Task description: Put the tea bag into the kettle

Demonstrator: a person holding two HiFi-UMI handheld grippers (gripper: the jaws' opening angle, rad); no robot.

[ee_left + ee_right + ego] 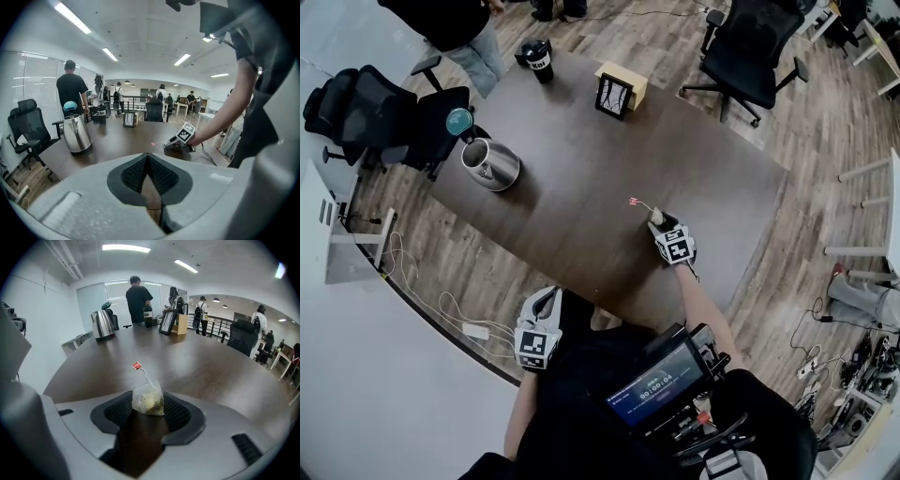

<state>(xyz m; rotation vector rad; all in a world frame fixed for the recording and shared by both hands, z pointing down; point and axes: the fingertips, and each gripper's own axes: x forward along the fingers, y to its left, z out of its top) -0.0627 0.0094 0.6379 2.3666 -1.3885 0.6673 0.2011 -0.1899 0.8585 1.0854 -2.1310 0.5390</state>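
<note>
The dark tabletop (581,178) fills the middle of the head view. At its upper left the steel kettle (492,165) is seen, its lid tipped back so that the mouth lies open, well apart from the tea bag. The left tool (546,302) is held at the lower left edge of the tabletop, its jaws brought together on nothing. The right tool (147,412) is set low at centre right, jaws spread wide, with the tea bag (148,400) lying on the tabletop between the pads; no squeeze is seen. The bag is judged very light, soft and easily crushed or torn, and its mesh is unlikely to slip. A gentle pinch across the pouch's upper half is advised, or one on the string (143,375) below the small red tag (136,365), from which the bag would swing.
</note>
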